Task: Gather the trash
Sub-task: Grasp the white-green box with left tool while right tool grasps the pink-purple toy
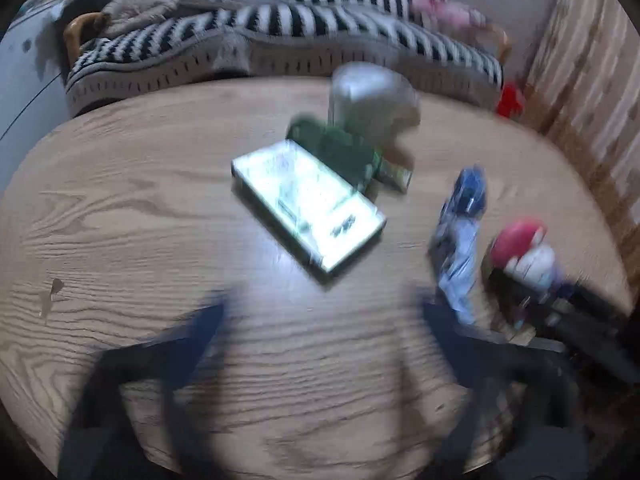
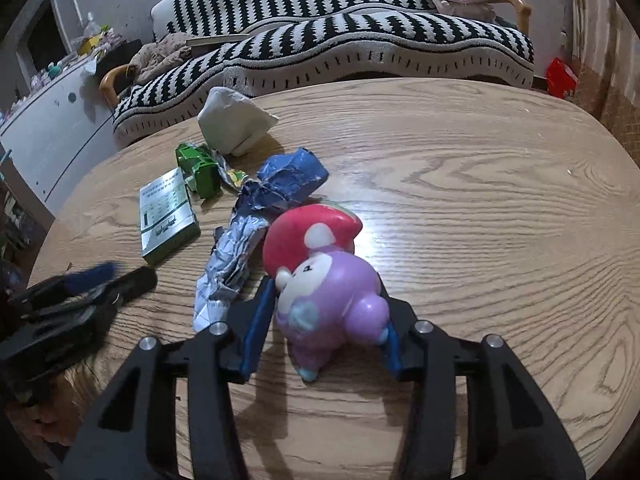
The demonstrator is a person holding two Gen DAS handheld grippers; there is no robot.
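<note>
On the oval wooden table [image 2: 480, 184], in front of the black-and-white striped sofa [image 2: 360, 40], the trash is lying in a loose cluster toward the left half. The flat green-and-silver box [image 2: 166, 216] is lying face up, its long axis running from the near left edge toward the sofa. Just right of it, the crumpled blue-and-silver foil wrapper [image 2: 256, 224] is stretching lengthwise the same way, blue end farthest. Beyond them are sitting a crumpled white tissue [image 2: 232, 120] and a crushed green carton [image 2: 198, 172]. The right gripper [image 2: 324, 332] is reaching level over the table, pinching a purple-and-red squishy toy [image 2: 320, 280]. The left gripper [image 1: 320, 320], blurred, is hovering spread wide, angled down before the box.
</note>
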